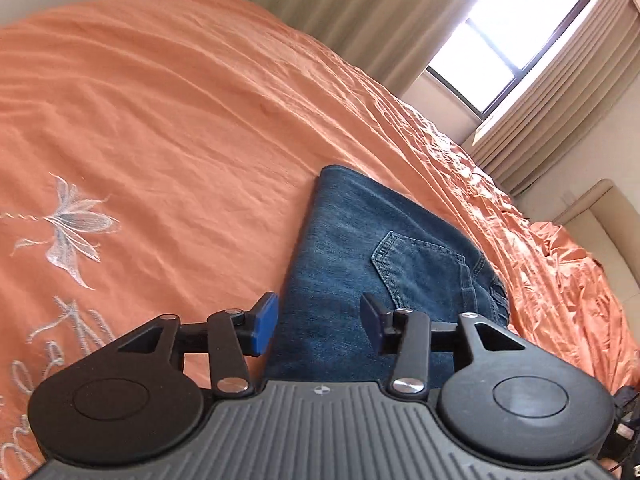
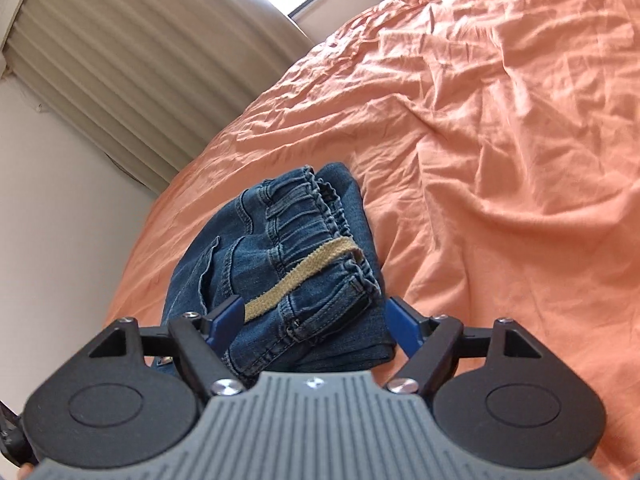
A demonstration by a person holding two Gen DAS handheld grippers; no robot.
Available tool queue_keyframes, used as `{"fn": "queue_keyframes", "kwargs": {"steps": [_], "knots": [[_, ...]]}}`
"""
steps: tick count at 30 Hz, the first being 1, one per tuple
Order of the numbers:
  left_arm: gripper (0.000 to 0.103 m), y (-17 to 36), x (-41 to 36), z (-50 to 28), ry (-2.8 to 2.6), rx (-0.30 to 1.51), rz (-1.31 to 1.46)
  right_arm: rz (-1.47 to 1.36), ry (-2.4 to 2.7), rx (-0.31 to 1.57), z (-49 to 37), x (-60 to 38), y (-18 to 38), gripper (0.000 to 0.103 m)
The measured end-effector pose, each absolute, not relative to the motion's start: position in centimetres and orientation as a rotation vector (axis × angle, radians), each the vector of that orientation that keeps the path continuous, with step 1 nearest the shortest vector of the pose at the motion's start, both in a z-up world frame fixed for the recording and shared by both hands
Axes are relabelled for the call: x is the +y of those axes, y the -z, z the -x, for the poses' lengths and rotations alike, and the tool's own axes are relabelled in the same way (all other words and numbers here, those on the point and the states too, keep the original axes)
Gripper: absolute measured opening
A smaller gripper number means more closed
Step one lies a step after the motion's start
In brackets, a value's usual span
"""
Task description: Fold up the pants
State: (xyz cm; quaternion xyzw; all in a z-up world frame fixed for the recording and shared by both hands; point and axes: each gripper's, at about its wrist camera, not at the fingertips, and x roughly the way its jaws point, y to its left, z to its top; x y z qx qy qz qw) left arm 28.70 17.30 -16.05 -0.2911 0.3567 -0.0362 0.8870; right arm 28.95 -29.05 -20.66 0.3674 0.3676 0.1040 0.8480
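Folded blue jeans [image 1: 360, 248] lie on an orange bedspread [image 1: 160, 120]. In the left wrist view a back pocket faces up. My left gripper [image 1: 320, 328] is open and empty, just above the near end of the jeans. In the right wrist view the jeans [image 2: 280, 240] show their elastic waistband with a tan drawstring [image 2: 296, 276] across it. My right gripper [image 2: 316, 324] is open, its blue pads [image 2: 228, 316] on either side of the waistband end, not closed on it.
The orange bedspread [image 2: 500, 120] is wrinkled, with white embroidery [image 1: 72, 224] at the left. Beige curtains [image 2: 120, 60] and a bright window [image 1: 512, 32] stand beyond the bed. A headboard [image 1: 592, 216] is at the right.
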Motion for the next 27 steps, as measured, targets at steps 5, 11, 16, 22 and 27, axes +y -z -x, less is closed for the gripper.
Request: {"fn": "queue_keyframes", "kwargs": {"steps": [5, 11, 16, 22, 27], "knots": [[0.058, 19.1, 19.0, -31.9, 0.094, 0.818, 0.726, -0.831, -0.244, 0.814, -31.4, -30.3, 21.8, 0.077], [0.058, 22.2, 20.5, -34.8, 0.151, 0.864, 0.870, -0.907, -0.307, 0.865, -34.7, -30.5, 24.2, 0.079], [0.058, 23.0, 20.5, -36.9, 0.220, 0.880, 0.858, -0.937, -0.328, 0.879, -36.2, -30.7, 25.2, 0.077], [0.058, 22.4, 19.2, -39.2, 0.259, 0.911, 0.780, -0.964, -0.378, 0.900, -38.4, -31.4, 26.0, 0.070], [0.057, 22.1, 18.0, -40.1, 0.281, 0.925, 0.708, -0.936, -0.418, 0.897, -39.2, -31.3, 26.6, 0.065]]}}
